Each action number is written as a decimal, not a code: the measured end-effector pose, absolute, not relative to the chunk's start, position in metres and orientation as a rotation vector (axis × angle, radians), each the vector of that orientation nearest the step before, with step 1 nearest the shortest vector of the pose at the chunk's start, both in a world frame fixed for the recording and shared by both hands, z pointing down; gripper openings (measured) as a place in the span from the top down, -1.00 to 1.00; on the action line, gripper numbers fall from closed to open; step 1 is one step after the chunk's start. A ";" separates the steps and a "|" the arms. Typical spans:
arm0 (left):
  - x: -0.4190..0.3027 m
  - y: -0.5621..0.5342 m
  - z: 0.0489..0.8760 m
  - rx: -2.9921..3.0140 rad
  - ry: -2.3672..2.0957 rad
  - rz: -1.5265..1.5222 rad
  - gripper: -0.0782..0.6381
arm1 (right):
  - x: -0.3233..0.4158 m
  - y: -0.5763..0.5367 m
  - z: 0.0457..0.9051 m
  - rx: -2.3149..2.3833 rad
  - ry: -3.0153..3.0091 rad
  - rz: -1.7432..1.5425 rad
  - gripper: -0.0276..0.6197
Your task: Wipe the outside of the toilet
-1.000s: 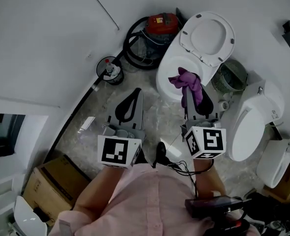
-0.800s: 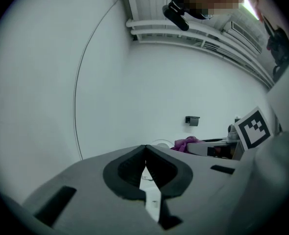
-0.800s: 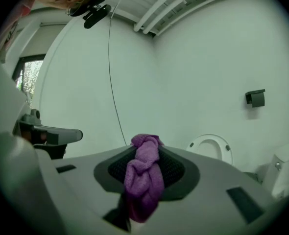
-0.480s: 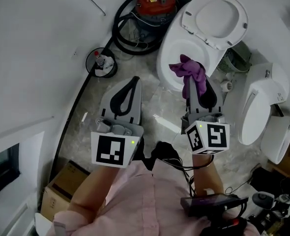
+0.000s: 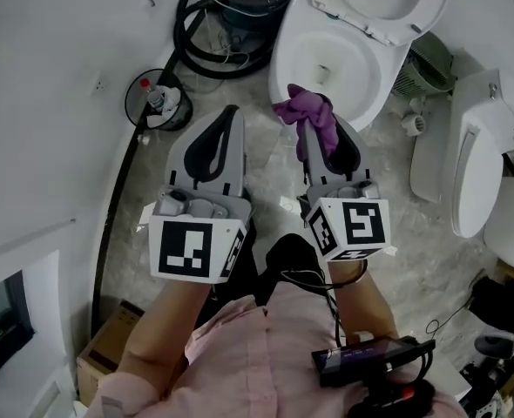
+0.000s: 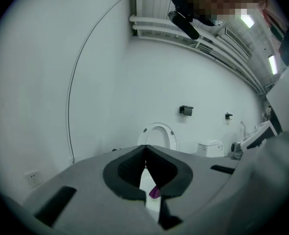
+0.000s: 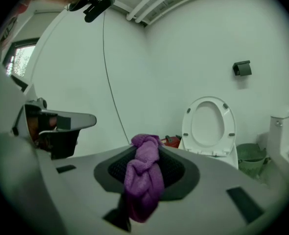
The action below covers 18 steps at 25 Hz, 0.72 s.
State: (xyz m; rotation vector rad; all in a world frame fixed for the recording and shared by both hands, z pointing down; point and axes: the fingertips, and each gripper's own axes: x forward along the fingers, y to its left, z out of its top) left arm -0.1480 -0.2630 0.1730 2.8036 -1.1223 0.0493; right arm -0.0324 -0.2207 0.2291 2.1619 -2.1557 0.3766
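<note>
Two tools, left hand-held gripper [image 5: 232, 113] closed, empty, right hand-held gripper [image 5: 302, 123] clamping purple cloth [image 5: 314, 118], bin [image 5: 130, 110] holding bottle [image 5: 160, 99]

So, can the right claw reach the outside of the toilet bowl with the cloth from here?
Probably yes. The right claw, shut on the purple cloth, points at the front of the toilet bowl, and nothing stands between them in the head view.

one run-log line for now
right gripper: shut on crumpled purple cloth | left gripper: shut, empty | white ceramic toilet: lid up
</note>
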 end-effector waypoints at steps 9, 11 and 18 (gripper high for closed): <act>-0.139 -0.268 0.296 2.844 -1.065 -0.022 0.76 | -0.048 -0.223 0.401 2.174 -2.176 0.468 0.55; -0.141 -0.273 0.318 2.865 -1.060 -0.041 0.76 | -0.051 -0.229 0.437 2.193 -2.181 0.497 0.55; -0.152 -0.295 0.381 2.887 -1.038 -0.095 0.76 | -0.064 -0.266 0.526 2.308 -2.252 0.671 0.55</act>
